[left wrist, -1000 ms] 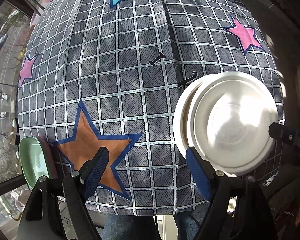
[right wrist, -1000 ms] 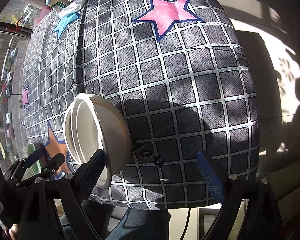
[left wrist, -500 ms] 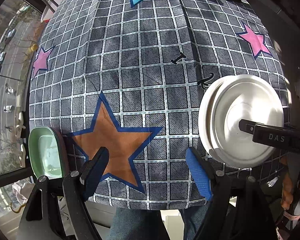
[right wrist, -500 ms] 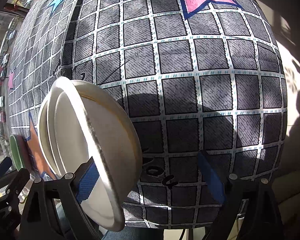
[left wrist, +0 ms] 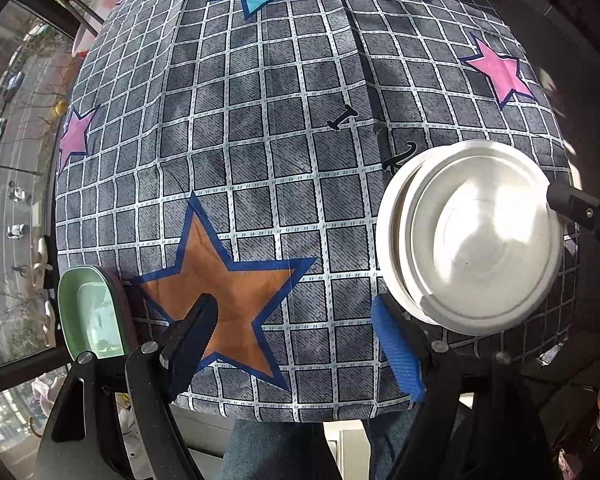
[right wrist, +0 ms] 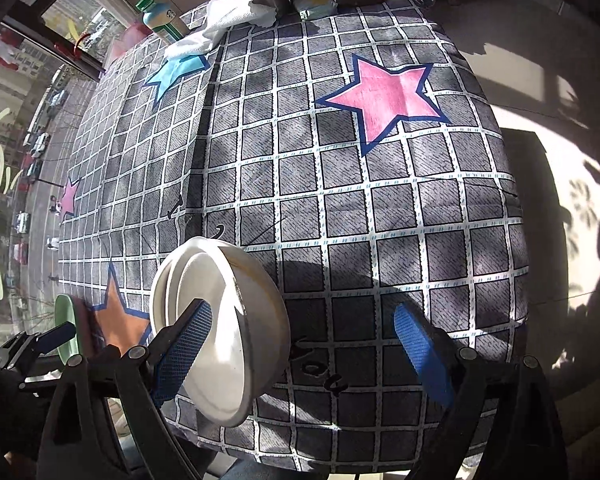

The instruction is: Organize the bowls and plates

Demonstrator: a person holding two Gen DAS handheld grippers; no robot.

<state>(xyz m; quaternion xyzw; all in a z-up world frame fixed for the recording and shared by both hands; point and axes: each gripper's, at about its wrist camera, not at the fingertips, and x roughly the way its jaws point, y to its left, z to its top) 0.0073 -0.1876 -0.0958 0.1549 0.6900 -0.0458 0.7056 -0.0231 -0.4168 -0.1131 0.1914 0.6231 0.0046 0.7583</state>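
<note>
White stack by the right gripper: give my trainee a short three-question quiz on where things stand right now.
1. True or false: the right gripper is clamped on the white stack.
2. Which printed star lies under the open left gripper? A pink, B orange, C blue.
3. Fill in: the green dish sits at the tablecloth's near-____ corner in the left wrist view.

Key: 1 false, both jaws stand open and only one finger overlaps the stack; 2 B, the orange star; 3 left.
</note>
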